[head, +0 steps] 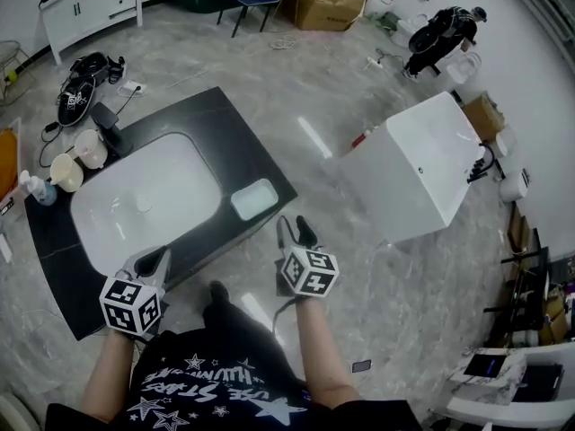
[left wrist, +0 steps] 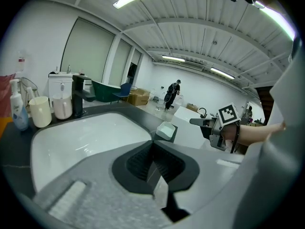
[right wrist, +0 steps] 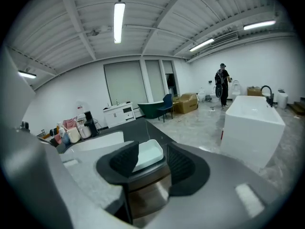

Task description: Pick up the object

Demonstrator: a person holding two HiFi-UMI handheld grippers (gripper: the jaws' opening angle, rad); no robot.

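Note:
A pale rectangular dish (head: 254, 198) lies on the black counter (head: 220, 128), just right of the white sink basin (head: 103, 227). My right gripper (head: 296, 232) hangs open just off the counter's near edge and points at the dish; in the right gripper view the dish (right wrist: 148, 155) shows between its spread pads, further off. My left gripper (head: 154, 260) sits over the counter's near edge by the basin, its pads closed together with nothing between them (left wrist: 152, 144). From the left gripper view the dish (left wrist: 165, 130) lies ahead to the right.
Two cups (head: 67, 171), a black faucet (head: 112, 128) and a soap bottle (head: 36, 189) stand at the counter's left end. A white bathtub (head: 418, 164) stands on the floor to the right. A person (head: 440, 34) is far off. Boxes and a chair stand at the back.

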